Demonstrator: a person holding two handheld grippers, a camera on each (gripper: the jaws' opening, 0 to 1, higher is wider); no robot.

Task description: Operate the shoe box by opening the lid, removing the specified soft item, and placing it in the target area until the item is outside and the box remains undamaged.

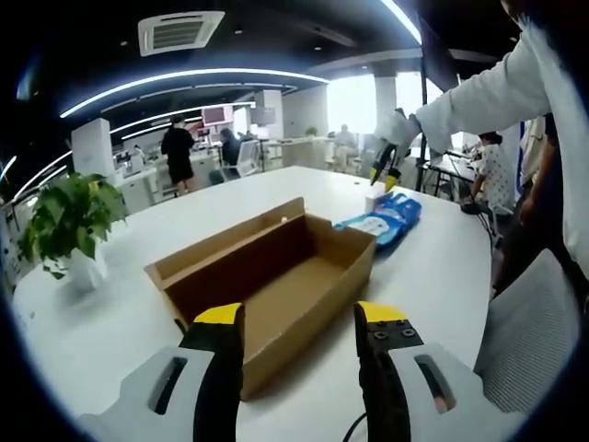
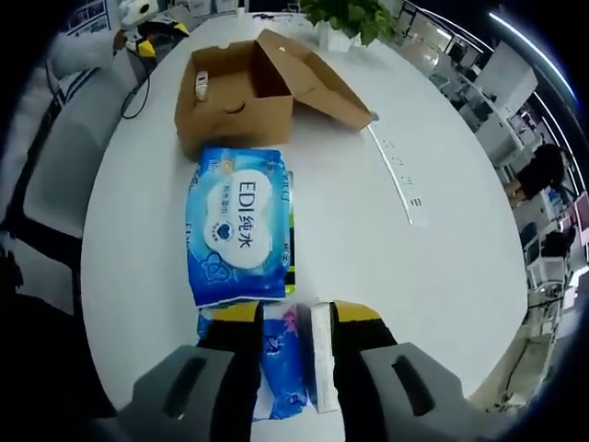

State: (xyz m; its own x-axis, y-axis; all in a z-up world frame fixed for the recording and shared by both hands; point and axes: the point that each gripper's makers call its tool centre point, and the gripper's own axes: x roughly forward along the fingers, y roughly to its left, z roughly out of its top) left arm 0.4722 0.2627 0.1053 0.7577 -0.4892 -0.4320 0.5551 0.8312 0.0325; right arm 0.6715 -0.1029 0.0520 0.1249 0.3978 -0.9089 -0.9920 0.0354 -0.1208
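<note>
White counter (image 2: 442,230) | open cardboard shoe box (image 1: 276,276), lid back, looks empty | left hand-held gripper (image 1: 299,318) jaws apart near box, could dent it | right hand-held gripper (image 2: 294,318) clamped on blue tissue pack (image 2: 285,359) above wet-wipes pack (image 2: 235,226); may slip.

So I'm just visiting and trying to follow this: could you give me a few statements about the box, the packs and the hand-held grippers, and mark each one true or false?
1. The cardboard shoe box has its lid open. True.
2. The big blue wipes pack lies inside the box. False: it lies on the white table, beside the box.
3. The right hand-held gripper has a small blue and white pack between its jaws. True.
4. The left hand-held gripper is clamped on the box wall. False: its jaws stand apart with nothing between them, in front of the box.
5. A potted plant stands on the table. True.
</note>
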